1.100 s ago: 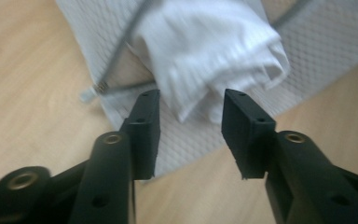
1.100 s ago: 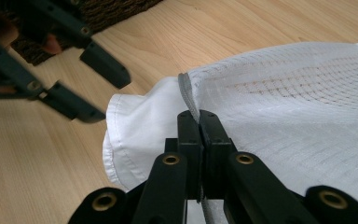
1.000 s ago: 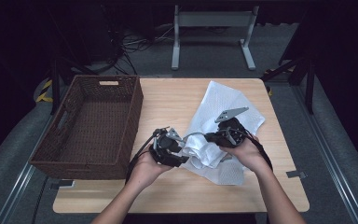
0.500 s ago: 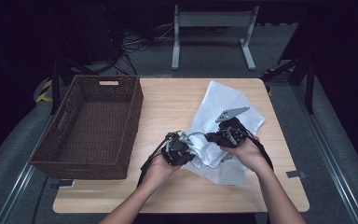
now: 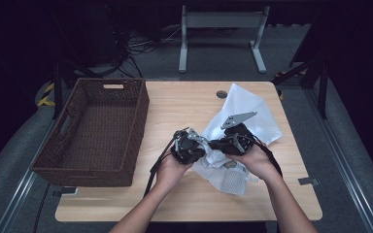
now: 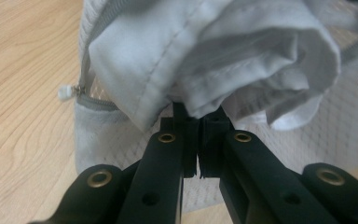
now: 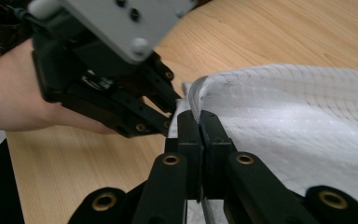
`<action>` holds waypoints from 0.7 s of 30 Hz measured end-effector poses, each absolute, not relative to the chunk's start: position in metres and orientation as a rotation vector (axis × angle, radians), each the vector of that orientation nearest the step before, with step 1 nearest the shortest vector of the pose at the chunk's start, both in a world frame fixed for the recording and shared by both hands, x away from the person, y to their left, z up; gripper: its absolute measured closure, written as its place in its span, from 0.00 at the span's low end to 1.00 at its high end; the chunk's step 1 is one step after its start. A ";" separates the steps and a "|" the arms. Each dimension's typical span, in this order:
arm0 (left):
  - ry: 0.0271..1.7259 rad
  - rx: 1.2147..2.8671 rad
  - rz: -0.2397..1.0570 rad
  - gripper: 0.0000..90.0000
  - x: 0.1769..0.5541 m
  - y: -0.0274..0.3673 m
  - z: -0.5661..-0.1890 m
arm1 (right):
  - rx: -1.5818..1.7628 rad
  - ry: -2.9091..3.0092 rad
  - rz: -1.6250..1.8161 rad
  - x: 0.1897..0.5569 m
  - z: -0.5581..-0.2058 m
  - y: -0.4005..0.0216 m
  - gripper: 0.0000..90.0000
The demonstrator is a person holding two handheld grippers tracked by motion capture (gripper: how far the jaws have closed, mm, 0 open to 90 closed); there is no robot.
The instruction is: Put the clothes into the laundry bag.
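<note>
A white mesh laundry bag (image 5: pixel 252 116) lies crumpled on the right half of the wooden table (image 5: pixel 184 104). My right gripper (image 5: pixel 214 144) is shut on the bag's zippered rim (image 7: pixel 196 100), holding it up off the wood. My left gripper (image 5: pixel 201 146) comes in from the left, and its closed jaws pinch a bunched white cloth (image 6: pixel 242 56) at the bag's mouth. The zip pull (image 6: pixel 65 92) hangs just left of that cloth, and mesh (image 6: pixel 349 121) shows behind it. In the right gripper view the left gripper (image 7: pixel 173 111) sits tip to tip with the right one.
A dark wicker basket (image 5: pixel 97 131) stands on the table's left side, a hand's width from the left gripper. A round cable hole (image 5: pixel 221 93) sits near the far edge. Bare wood lies in front of both hands. A metal stand (image 5: pixel 223 29) is on the floor beyond.
My left gripper has moved right, away from the basket and up against the bag's mouth beside the right gripper. The right hand has stayed where it was.
</note>
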State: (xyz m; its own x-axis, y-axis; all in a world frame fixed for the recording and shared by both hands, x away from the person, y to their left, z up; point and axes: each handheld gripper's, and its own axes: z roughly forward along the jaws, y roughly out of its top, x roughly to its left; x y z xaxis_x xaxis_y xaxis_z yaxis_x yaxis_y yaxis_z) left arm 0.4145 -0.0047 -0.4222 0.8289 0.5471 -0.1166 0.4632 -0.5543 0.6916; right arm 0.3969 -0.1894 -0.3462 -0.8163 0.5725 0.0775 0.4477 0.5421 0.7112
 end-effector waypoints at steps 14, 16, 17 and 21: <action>0.713 2.235 0.132 0.69 0.407 0.025 -0.400 | 0.879 2.605 1.124 0.400 -0.347 -0.197 0.98; 0.703 2.218 0.143 0.69 0.404 0.035 -0.391 | 0.873 2.608 1.119 0.400 -0.348 -0.197 0.98; 0.696 2.207 0.155 0.69 0.404 0.039 -0.387 | 0.866 2.612 1.116 0.400 -0.348 -0.197 0.98; 0.659 2.192 0.190 0.68 0.411 0.043 -0.372 | 0.850 2.621 1.102 0.400 -0.350 -0.194 0.98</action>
State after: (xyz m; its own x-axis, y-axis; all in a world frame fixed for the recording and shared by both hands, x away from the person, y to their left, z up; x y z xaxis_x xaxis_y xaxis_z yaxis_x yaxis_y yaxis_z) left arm 0.4105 0.0433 -0.3721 0.8515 0.5177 -0.0829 0.3939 -0.5273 0.7529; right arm 0.4004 -0.1935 -0.3496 -0.8219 0.5666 0.0583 0.4378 0.5631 0.7008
